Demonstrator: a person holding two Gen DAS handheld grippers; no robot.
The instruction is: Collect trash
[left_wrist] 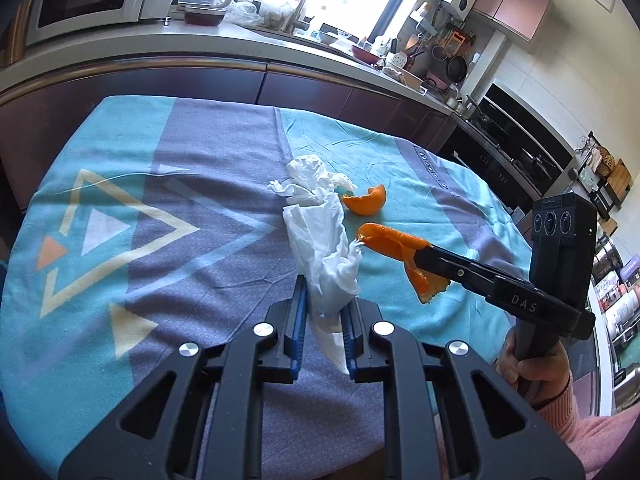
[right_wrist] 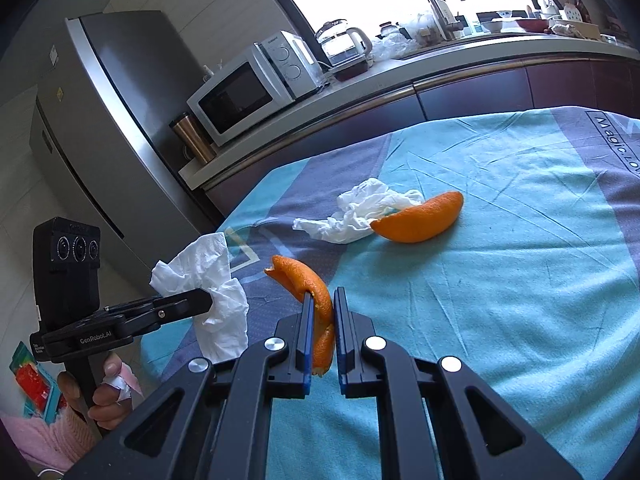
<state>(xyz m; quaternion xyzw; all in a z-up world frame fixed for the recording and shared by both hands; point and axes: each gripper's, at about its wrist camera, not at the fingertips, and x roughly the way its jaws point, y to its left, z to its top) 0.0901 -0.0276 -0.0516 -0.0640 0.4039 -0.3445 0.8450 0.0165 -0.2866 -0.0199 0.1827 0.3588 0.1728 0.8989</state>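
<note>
Orange peel (right_wrist: pixel 316 312) pinched inside right claw (right_wrist: pixel 322 304).

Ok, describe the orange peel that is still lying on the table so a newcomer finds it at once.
Start at the table's teal and grey cloth. Near its middle lies a crumpled white tissue, and the loose orange peel rests against its right edge. Unlike the other peel, pinched in the right gripper, this one lies free.

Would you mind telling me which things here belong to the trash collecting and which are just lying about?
Part of the job:
- tissue in the left gripper
- orange peel strip in the right gripper
- crumpled tissue on the tablecloth
- orange peel wedge beside it

Just lying about:
- microwave
- glass kettle
- fridge
</note>
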